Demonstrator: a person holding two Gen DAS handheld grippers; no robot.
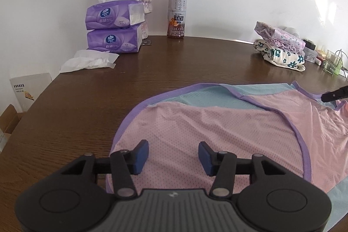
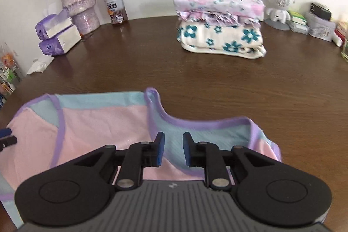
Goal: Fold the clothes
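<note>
Both grippers hang level over the pink vest [image 1: 217,134] on the tabletop [image 1: 174,62]: left gripper [image 1: 173,158] jaws wide apart, right gripper [image 2: 173,149] jaws narrowly apart, holding nothing.

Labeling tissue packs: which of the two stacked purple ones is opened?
The top tissue pack: white tissue sticks out of it. The lower pack beneath looks sealed.
</note>
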